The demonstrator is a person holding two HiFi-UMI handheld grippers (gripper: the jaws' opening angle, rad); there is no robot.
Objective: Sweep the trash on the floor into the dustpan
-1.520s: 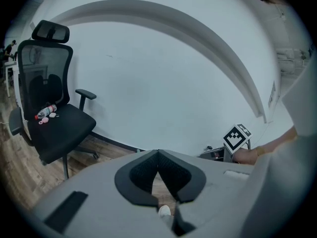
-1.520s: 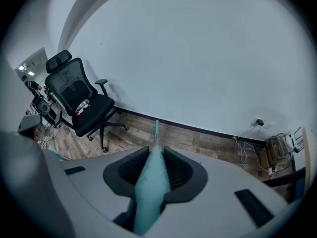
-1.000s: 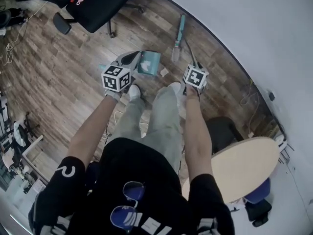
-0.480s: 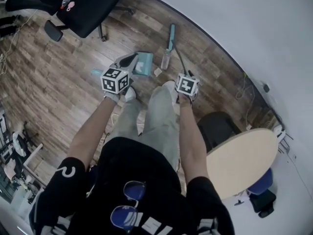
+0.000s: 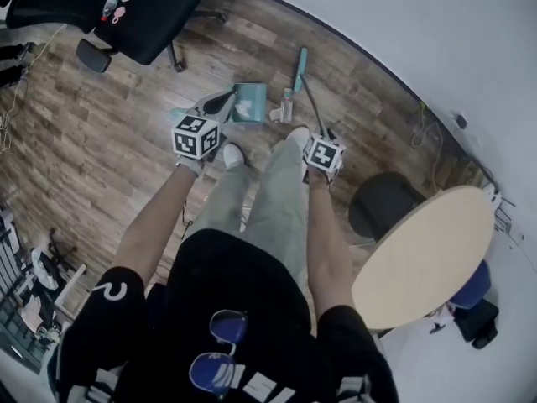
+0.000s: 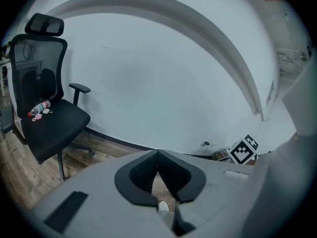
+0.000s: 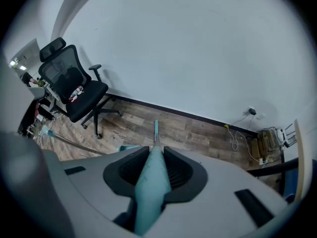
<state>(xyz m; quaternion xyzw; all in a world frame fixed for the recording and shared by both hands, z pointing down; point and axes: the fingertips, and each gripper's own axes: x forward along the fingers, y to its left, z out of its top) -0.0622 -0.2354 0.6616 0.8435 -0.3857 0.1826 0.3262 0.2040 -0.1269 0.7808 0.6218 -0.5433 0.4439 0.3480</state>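
Note:
A teal dustpan point(image 5: 249, 102) sits on the wood floor just ahead of my left gripper point(image 5: 220, 105), whose jaws are shut; its dark long handle with a teal end point(image 7: 47, 131) seems caught in them. My right gripper point(image 5: 321, 134) is shut on the teal broom handle point(image 7: 150, 182), which runs forward to the broom head point(image 5: 299, 64). A small pale bottle-like piece of trash point(image 5: 287, 107) and a paper scrap point(image 5: 274, 115) lie between broom head and dustpan. In the left gripper view the jaw tips point(image 6: 158, 155) meet, and the handle there is hard to make out.
A black office chair point(image 5: 143, 7) stands at the far left, also visible in the left gripper view point(image 6: 49, 113). A round wooden table point(image 5: 419, 259) and a dark round seat point(image 5: 382, 204) are at my right. Cables point(image 5: 428, 128) run along the white wall. The person's shoes point(image 5: 231, 154) are near the dustpan.
The right gripper has drawn back toward the body, bringing the broom head closer. The bottle-like trash now lies nearer the dustpan. The left gripper and dustpan have hardly moved.

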